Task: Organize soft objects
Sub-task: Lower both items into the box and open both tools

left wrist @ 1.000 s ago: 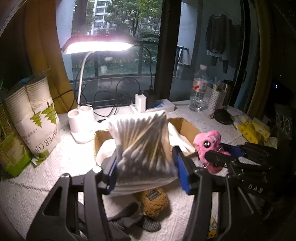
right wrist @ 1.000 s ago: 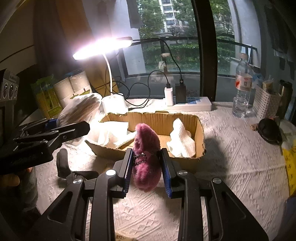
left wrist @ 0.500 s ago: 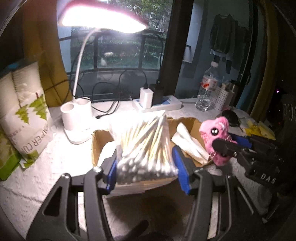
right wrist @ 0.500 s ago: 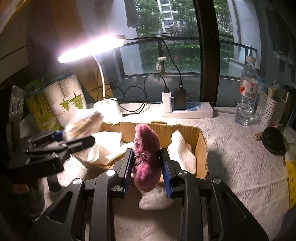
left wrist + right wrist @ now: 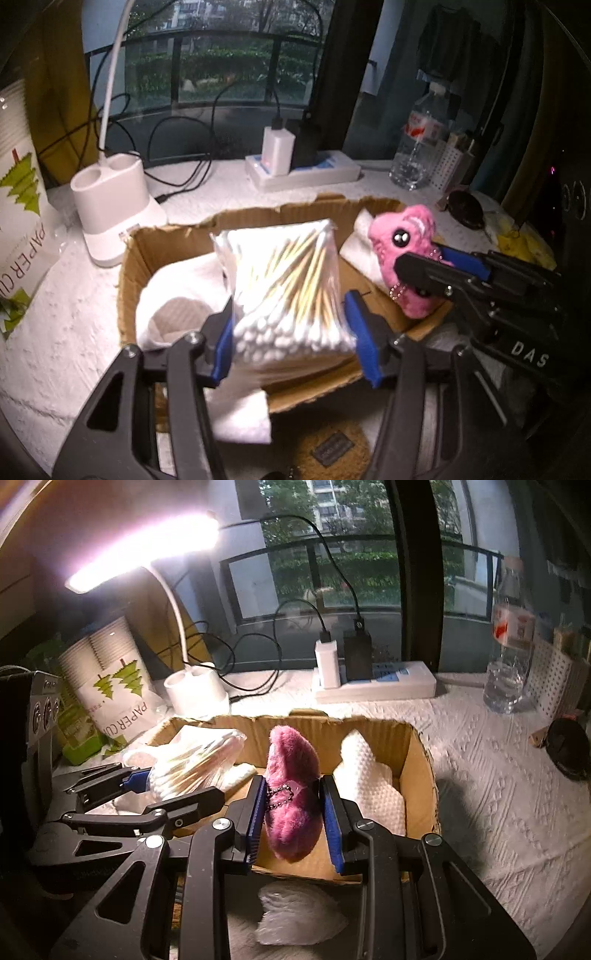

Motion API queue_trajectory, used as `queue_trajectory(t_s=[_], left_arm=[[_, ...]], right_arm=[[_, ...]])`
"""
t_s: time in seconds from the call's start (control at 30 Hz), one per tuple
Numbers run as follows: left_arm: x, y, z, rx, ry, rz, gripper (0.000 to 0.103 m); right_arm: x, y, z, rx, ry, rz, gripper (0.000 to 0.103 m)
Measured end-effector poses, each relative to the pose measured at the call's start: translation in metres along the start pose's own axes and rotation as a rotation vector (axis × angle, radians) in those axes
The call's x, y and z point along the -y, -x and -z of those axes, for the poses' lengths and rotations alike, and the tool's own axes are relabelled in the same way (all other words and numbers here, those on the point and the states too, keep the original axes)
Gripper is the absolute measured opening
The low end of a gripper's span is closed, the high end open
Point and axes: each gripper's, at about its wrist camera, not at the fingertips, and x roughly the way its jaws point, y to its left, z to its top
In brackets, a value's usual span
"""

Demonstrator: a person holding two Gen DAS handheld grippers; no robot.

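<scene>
The cardboard box (image 5: 236, 218) is the spot for soft things, and some are in it already. White cloths (image 5: 177, 291) lie in the box, and one more folded white cloth (image 5: 365, 775) sits at its right end.

Two things are on their way in. The left gripper (image 5: 291, 332) has its fingers about half open, pressed on the sides of a clear bag of cotton swabs (image 5: 288, 280), and the fingers have just opened a little wider. The bag is over the middle of the box. The right gripper (image 5: 293, 816) has its fingers squeezed tight on a pink plush toy (image 5: 291, 786), held over the front of the box.

I think both still need to be let go. A brown fuzzy thing (image 5: 332, 448) and a white fluffy thing (image 5: 295, 915) lie on the tabletop (image 5: 498, 812) just in front of the box, so they look left to do.

To the left of the box, a pack of cups (image 5: 110, 686) says "PAPER CU". The right gripper's side says "DAS".
</scene>
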Motion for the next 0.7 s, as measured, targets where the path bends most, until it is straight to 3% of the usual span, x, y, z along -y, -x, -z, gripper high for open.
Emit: queue_trajectory(t_s=[0.43, 0.53, 0.7], left_arm=[[0.001, -0.002, 0.000, -0.022, 0.019, -0.045, 0.073], [0.001, 0.003, -0.001, -0.007, 0.024, -0.055, 0.076], [0.000, 0.011, -0.003, 0.011, 0.030, -0.058, 0.085]], right_arm=[[0.010, -0.010, 0.002, -0.011, -0.038, -0.034, 0.034], [0.010, -0.007, 0.002, -0.003, -0.040, -0.034, 0.046], [0.010, 0.001, 0.000, 0.024, -0.044, -0.030, 0.047]])
